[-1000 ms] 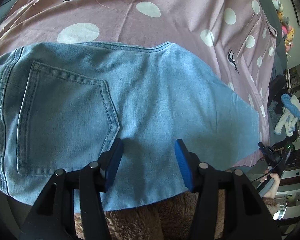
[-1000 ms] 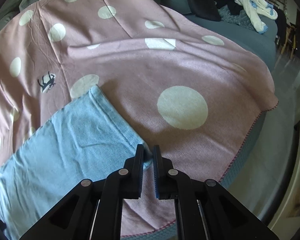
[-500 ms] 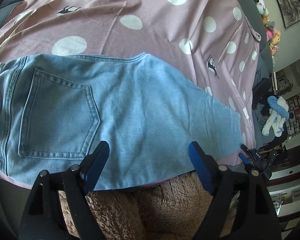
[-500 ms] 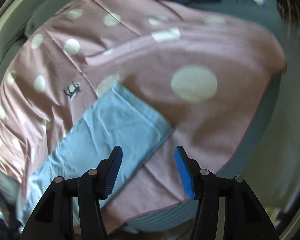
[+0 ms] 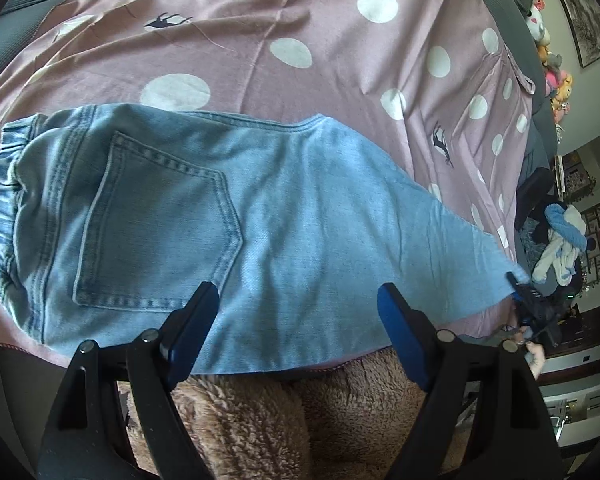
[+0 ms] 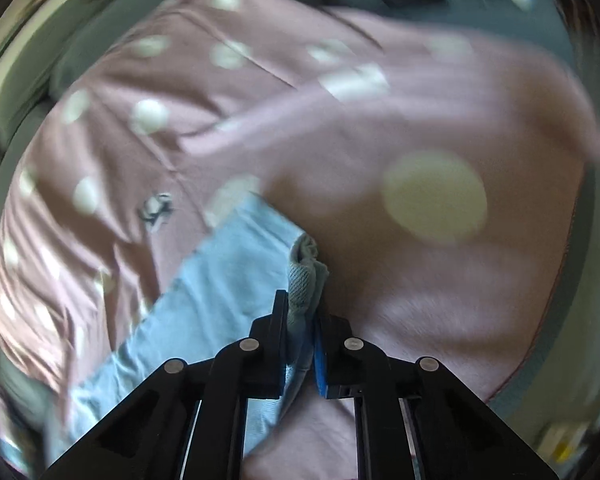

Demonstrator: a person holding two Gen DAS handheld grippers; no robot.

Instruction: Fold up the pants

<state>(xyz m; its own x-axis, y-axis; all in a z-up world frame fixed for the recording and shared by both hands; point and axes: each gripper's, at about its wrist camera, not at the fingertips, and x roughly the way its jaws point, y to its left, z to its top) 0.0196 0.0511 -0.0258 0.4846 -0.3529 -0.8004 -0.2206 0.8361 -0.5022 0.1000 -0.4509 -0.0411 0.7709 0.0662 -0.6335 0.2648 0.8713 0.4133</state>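
While pants (image 5: 300, 216) lie flat ahead of left claw (image 5: 296, 328), light-blue denim, stitched back pocket, gathered waistband; left claw released, jaws wide. Right claw (image 6: 302, 344) just closed, clenching bunched leg hem. Beneath: pink polka-dot blanket (image 5: 340, 92).

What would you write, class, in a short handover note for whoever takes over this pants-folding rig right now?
Left gripper: open, holding nothing, above the seat of the jeans.
Right gripper: jaws have just been closing, now shut on the leg hem, which is bunched and lifted.
Jeans lie flat on the dotted pink blanket, back pocket up, legs stacked.
Done: halved lengthwise, it seems.
Left: bring the hem toward the waistband, then smooth.
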